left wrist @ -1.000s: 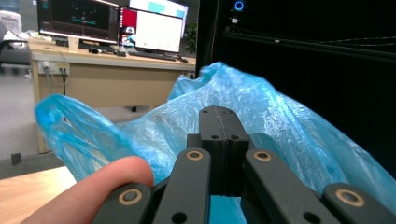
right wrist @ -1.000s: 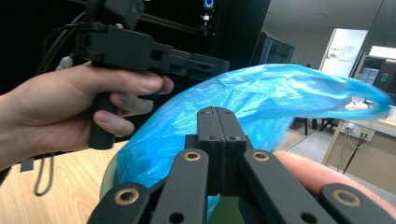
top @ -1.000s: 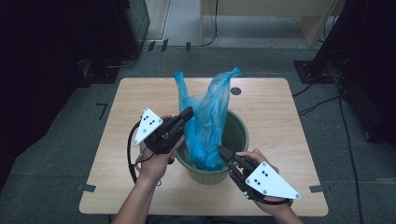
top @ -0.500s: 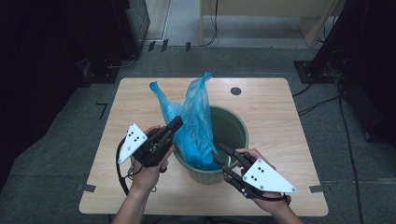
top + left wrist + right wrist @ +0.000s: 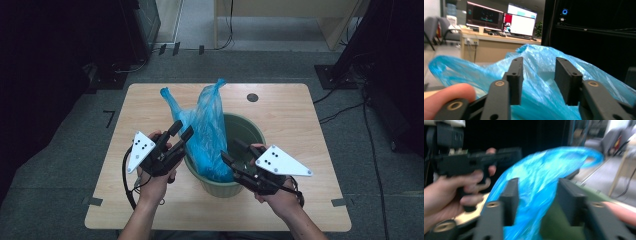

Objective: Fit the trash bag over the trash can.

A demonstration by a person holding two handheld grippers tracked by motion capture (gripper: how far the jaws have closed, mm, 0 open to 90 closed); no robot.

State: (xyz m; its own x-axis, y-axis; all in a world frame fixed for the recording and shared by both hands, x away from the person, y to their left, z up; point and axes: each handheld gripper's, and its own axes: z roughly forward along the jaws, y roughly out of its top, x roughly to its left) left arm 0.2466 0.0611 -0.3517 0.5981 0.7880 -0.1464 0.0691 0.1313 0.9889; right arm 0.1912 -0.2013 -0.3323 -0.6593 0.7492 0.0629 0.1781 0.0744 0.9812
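Observation:
A blue plastic bag [image 5: 207,125] stands in a green bin [image 5: 255,130] on the wooden table, its handles sticking up and leaning left. My left gripper [image 5: 182,129] is at the bag's left side; its jaws have just been opening and now stand apart. In the left gripper view [image 5: 539,62] the bag [image 5: 539,95] lies beyond the jaws, not pinched. My right gripper [image 5: 230,150] is at the bin's near rim. Its jaws have also just been opening, and in the right gripper view [image 5: 537,182] the bag [image 5: 536,170] hangs loose in the gap above the bin [image 5: 554,220].
The table [image 5: 300,115] has a small dark round hole [image 5: 252,97] at the back right. Dark equipment and floor cables surround it. The other hand with its gripper [image 5: 474,162] appears at the left of the right gripper view.
The left gripper let go of the bag and drew a little left and toward me. The right gripper opened and shifted slightly up. The bag's top sagged and leaned left.

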